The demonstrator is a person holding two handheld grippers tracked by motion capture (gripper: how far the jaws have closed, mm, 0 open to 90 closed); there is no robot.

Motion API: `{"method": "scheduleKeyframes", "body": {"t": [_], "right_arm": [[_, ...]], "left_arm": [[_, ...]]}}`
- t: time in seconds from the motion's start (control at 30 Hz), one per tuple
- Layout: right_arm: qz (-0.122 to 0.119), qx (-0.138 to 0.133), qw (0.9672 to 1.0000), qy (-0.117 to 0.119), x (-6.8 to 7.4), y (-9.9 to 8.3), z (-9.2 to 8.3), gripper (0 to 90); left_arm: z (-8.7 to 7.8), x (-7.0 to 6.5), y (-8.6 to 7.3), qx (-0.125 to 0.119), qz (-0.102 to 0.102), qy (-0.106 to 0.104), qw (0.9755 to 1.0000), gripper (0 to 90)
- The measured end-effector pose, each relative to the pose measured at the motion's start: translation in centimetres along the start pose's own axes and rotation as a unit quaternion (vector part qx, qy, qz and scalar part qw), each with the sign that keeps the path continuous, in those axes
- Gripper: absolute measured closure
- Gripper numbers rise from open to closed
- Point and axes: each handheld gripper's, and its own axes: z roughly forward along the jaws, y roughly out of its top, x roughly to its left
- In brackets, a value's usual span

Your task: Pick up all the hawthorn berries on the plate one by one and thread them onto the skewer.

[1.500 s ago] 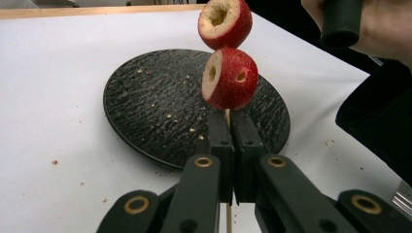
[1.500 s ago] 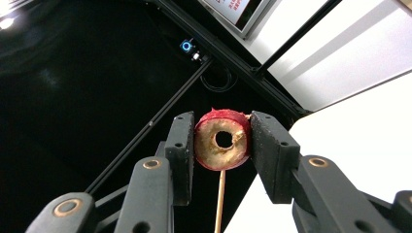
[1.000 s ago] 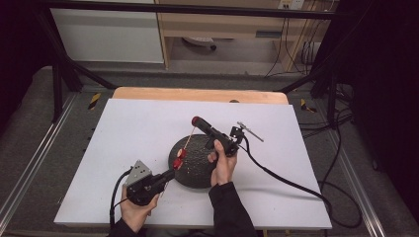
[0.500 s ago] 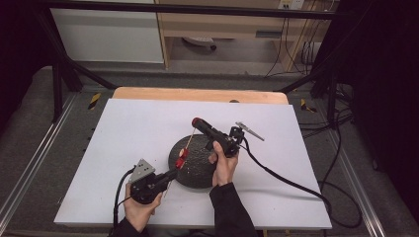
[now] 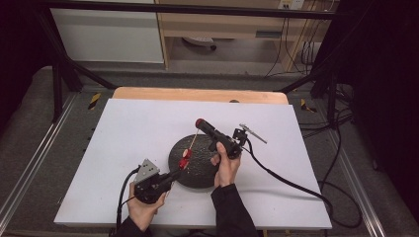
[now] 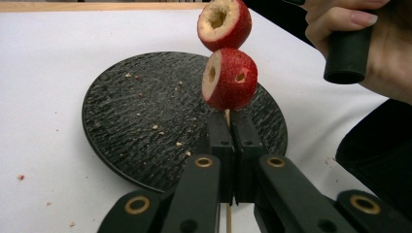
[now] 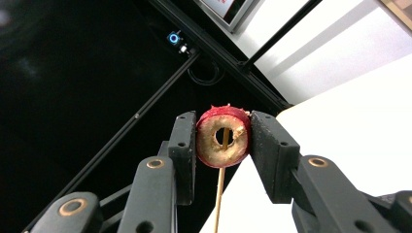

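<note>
My left fingers are pinched on the skewer over the black plate, its axis pointing up-away. My right fingers clamp a cored hawthorn at the skewer's far tip, stick through its bore. Two threaded fruits sit between.

No readable text, labels or numbers anywhere.

Even overhead light brightens the white table; the dark surroundings lose detail, and frames look slightly soft.
</note>
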Motion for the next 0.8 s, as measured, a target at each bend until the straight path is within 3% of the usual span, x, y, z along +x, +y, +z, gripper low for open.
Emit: {"method": "scheduleKeyframes", "body": {"t": [0.43, 0.67, 0.8], "right_arm": [[-0.025, -0.005, 0.9996, 0.01, -0.5, -0.2, 0.3, 63.8], [-0.011, -0.007, 0.9999, 0.011, -0.8, -0.3, 0.5, 63.8], [0.017, -0.011, 0.9998, 0.008, -1.0, -0.5, 0.7, 63.9]], "left_arm": [[-0.5, 0.5, -0.1, -0.01, -0.009, -0.005, 0.9999, 88.7], [-0.6, 0.5, -0.1, -0.013, -0.006, 0.0, 0.9999, 88.7], [-0.7, 0.5, -0.1, -0.013, -0.001, 0.007, 0.9999, 88.7]]}}
